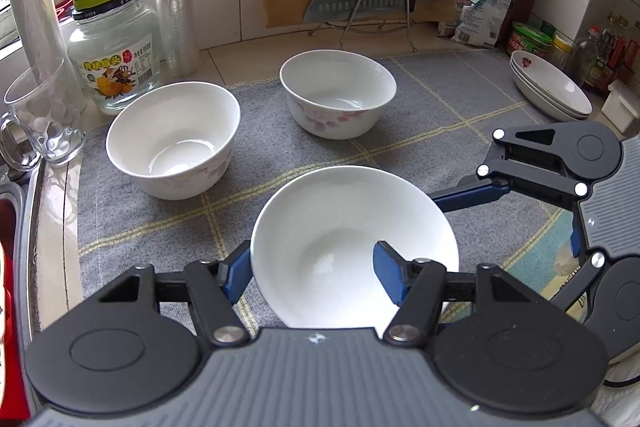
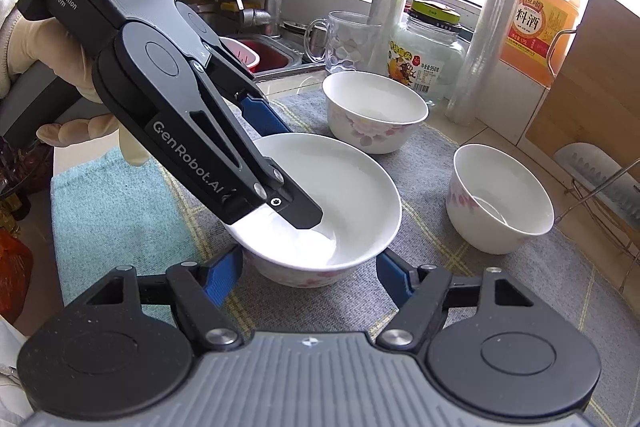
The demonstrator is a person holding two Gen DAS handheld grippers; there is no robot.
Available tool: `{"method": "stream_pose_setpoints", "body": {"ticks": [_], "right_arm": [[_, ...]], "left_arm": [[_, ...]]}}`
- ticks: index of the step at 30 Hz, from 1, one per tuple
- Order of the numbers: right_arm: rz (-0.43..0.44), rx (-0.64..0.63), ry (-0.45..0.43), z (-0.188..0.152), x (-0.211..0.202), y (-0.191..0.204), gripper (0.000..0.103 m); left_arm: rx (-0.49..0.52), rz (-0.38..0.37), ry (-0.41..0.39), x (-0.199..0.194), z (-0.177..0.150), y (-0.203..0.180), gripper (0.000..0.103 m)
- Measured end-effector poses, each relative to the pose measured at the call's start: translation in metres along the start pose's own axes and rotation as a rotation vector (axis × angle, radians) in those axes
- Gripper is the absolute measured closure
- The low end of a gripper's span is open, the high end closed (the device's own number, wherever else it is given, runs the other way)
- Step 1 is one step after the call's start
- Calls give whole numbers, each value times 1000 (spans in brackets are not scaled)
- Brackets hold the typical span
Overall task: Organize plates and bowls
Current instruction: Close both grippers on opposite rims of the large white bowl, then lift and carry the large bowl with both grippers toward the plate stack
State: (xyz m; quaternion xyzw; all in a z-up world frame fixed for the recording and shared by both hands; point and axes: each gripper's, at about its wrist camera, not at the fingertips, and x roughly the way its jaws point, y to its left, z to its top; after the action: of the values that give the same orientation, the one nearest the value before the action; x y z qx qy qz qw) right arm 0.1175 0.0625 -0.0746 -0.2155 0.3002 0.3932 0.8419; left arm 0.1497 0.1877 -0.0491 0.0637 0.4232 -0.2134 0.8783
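Note:
Three white bowls with pink flowers sit on a grey checked mat (image 1: 440, 99). My left gripper (image 1: 312, 279) is shut on the nearest bowl (image 1: 352, 219), one blue pad outside its left wall and the other inside. The right wrist view shows the same grip (image 2: 300, 175) on that bowl (image 2: 360, 203), held by a gloved hand (image 2: 36, 43). My right gripper (image 2: 308, 279) is open, a finger on either side of the bowl's base, not pressing; it also shows at the right (image 1: 504, 223). The other two bowls (image 1: 172, 139) (image 1: 338, 91) stand behind. Stacked plates (image 1: 552, 87) lie at far right.
A glass mug (image 1: 40, 115), a jar (image 1: 116, 55) and rolls of wrap line the left back edge. A cleaver on a wire rack (image 1: 380, 3) stands before a cutting board. Bottles and jars (image 1: 528, 39) crowd the right corner. The sink (image 2: 272, 55) is beyond the mat.

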Motion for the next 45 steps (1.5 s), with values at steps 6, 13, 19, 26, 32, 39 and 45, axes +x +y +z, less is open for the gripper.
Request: {"method": "stream_pose_setpoints", "body": {"ticks": [6, 13, 19, 26, 32, 39, 45], "right_arm": [[-19, 9, 2, -5, -13, 0, 25], [-76, 51, 18, -19, -29, -4, 25], [-136, 95, 33, -34, -48, -11, 25], [-212, 156, 53, -54, -69, -24, 25], [-267, 197, 66, -70, -86, -30, 25], [-307, 235, 85, -84, -96, -39, 25], [-321, 259, 103, -92, -100, -45, 25]], "left_arm": [[31, -25, -4, -1, 4, -13, 40], [88, -76, -15, 7, 16, -35, 40], [146, -135, -22, 18, 28, -61, 40], [211, -201, -26, 31, 42, -91, 40], [256, -246, -27, 42, 52, -113, 40], [293, -286, -22, 53, 59, -131, 40], [305, -302, -13, 62, 63, -140, 40]]}}
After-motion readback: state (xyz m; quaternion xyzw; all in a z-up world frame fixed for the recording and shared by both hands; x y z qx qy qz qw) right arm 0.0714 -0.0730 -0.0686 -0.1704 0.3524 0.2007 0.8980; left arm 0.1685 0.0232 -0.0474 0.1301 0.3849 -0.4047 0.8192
